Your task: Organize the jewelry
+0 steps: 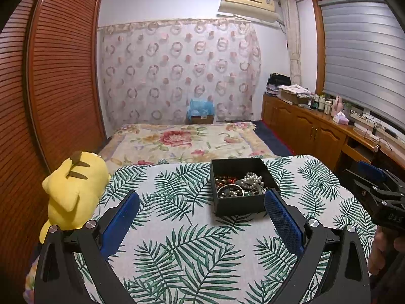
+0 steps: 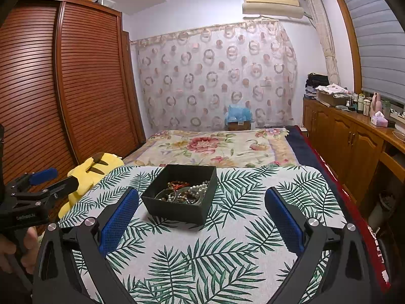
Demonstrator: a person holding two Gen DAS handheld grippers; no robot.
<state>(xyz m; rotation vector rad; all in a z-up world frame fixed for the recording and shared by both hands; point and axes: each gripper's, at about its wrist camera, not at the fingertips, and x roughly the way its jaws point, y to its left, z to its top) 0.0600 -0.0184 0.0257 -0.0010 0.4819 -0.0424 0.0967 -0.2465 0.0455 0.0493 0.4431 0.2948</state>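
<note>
A black open box (image 1: 238, 205) (image 2: 177, 211) sits on the leaf-print cloth (image 1: 177, 228) (image 2: 202, 248). Inside lies a tangle of jewelry (image 1: 240, 185) (image 2: 184, 192): pearl strands, bangles and red-orange beads. My left gripper (image 1: 202, 197) is open, its blue-padded fingers (image 1: 121, 223) wide apart; the box stands just ahead, by the right finger. My right gripper (image 2: 202, 195) is open too, with the box ahead near its left finger (image 2: 119, 223). Nothing is held. Each gripper shows at the edge of the other's view, gripped by a hand (image 2: 15, 250).
A yellow plush toy (image 1: 73, 192) (image 2: 93, 172) lies at the cloth's left edge. Beyond is a flower-print bed (image 1: 182, 141), a slatted wooden wardrobe (image 1: 50, 76) on the left, and a wooden cabinet (image 1: 316, 131) with clutter along the right wall.
</note>
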